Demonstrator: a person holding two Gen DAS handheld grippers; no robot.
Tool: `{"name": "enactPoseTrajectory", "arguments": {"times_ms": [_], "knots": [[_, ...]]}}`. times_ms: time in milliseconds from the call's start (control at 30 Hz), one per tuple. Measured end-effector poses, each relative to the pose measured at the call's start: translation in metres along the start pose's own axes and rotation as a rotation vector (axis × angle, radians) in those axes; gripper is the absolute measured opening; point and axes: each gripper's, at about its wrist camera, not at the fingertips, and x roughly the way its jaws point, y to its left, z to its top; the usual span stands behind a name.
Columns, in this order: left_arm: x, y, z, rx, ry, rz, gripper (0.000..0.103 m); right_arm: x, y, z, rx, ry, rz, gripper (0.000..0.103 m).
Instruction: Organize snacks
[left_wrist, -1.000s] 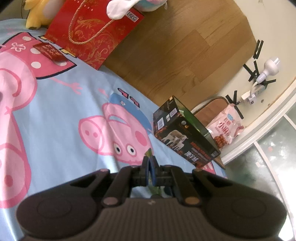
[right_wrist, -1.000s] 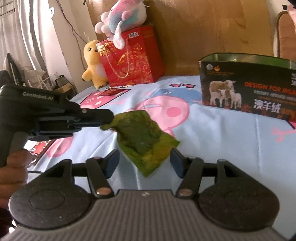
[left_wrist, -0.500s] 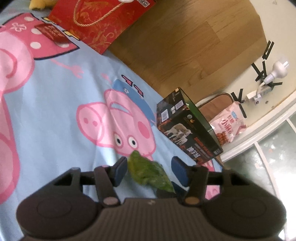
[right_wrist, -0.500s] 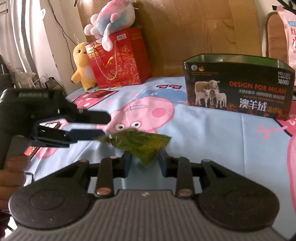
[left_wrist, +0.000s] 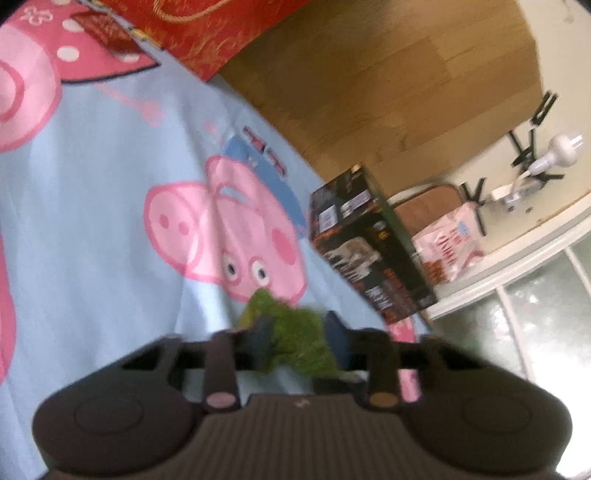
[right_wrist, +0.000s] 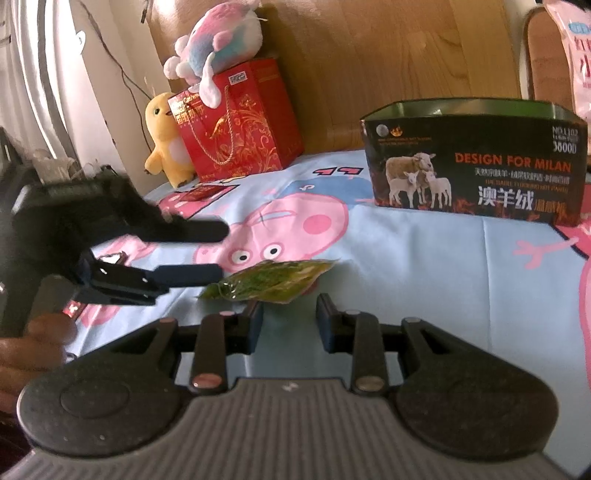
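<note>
So here's where I'm at with the green snack packet (right_wrist: 271, 280). It sits just ahead of my right tool (right_wrist: 290, 317), right past the fingertips. It's lying pretty much flat, with its long axis running crosswise to that tool. Its left tip points at my left tool (right_wrist: 223, 253), which comes in from the side with one finger above the other.

The right tool's jaws are opening and nothing is clamped in them, since the packet is beyond the pads. The left tool's jaws are closing. In its own view the packet looks like it's between the fingers, but from the right-hand view the packet's tip sits just below the lower finger. So I'd call that one released too, not pinching anything yet.

The open-topped sheep-print box (right_wrist: 476, 166) is well apart, further up the bed (right_wrist: 424, 277) and off to the right. My guess is the right tool has the shorter carry.

Hard to make out:
- the left view is smeared with blur
- I can't tell if the packet is fully resting on the sheet
- the box's inside is hidden from here
</note>
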Motion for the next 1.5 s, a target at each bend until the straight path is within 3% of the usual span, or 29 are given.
{"name": "enactPoseTrajectory", "arguments": {"times_ms": [67, 133, 267, 467, 900, 967, 1067, 1500], "knots": [[0.006, 0.005, 0.0, -0.009, 0.022, 0.02, 0.003, -0.001, -0.011, 0.002, 0.073, 0.018, 0.093, 0.036], [0.007, 0.012, -0.001, -0.036, 0.026, 0.004, 0.003, -0.002, -0.023, 0.003, 0.167, 0.027, 0.169, 0.036], [0.007, 0.014, -0.001, -0.035, 0.028, 0.002, 0.003, 0.001, -0.043, 0.005, 0.314, 0.032, 0.241, 0.037], [0.006, 0.019, 0.002, -0.062, 0.038, -0.017, 0.003, 0.004, -0.058, 0.006, 0.453, 0.037, 0.293, 0.041], [0.007, 0.023, 0.002, -0.069, 0.037, -0.019, 0.005, 0.047, -0.049, 0.037, 0.402, 0.085, 0.21, 0.039], [0.008, 0.021, 0.001, -0.06, 0.033, -0.014, 0.005, 0.052, -0.05, 0.036, 0.39, 0.103, 0.192, 0.026], [0.008, 0.019, 0.0, -0.049, 0.03, -0.005, 0.005, 0.054, -0.052, 0.036, 0.406, 0.109, 0.215, 0.018], [0.032, -0.022, -0.025, 0.096, 0.146, -0.024, 0.005, -0.017, -0.06, 0.011, 0.332, 0.034, 0.125, 0.017]]}}
